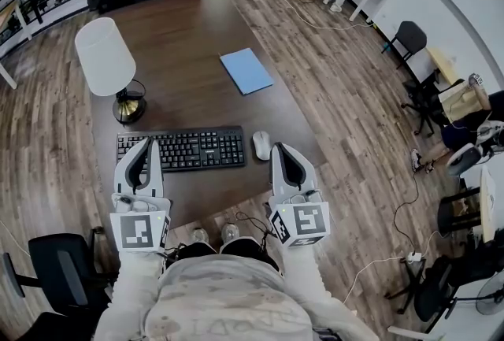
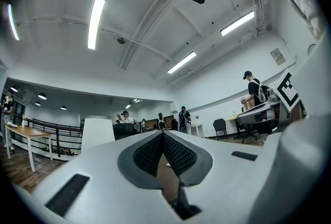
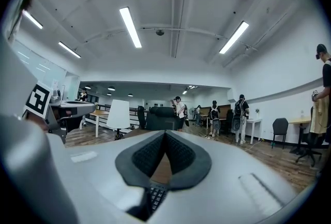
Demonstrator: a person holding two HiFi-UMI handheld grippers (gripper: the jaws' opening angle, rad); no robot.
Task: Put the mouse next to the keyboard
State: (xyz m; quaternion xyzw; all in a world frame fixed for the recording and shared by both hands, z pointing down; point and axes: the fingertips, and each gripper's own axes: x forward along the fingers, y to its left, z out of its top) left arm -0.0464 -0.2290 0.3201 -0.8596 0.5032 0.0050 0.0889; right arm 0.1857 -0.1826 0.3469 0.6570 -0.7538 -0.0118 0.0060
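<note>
The silver mouse lies on the dark wooden table, just right of the black keyboard. My left gripper hovers over the keyboard's left end, shut and empty. My right gripper is right of the mouse and close beside it, also shut with nothing in it. In the left gripper view the left gripper has its pads meeting at the tips. The right gripper view shows the right gripper the same way, with keyboard keys seen under the jaws.
A white-shaded lamp stands at the table's left, behind the keyboard. A blue notebook lies farther back. A black chair is at my left. Chairs and cables fill the floor on the right. People stand far off in the room.
</note>
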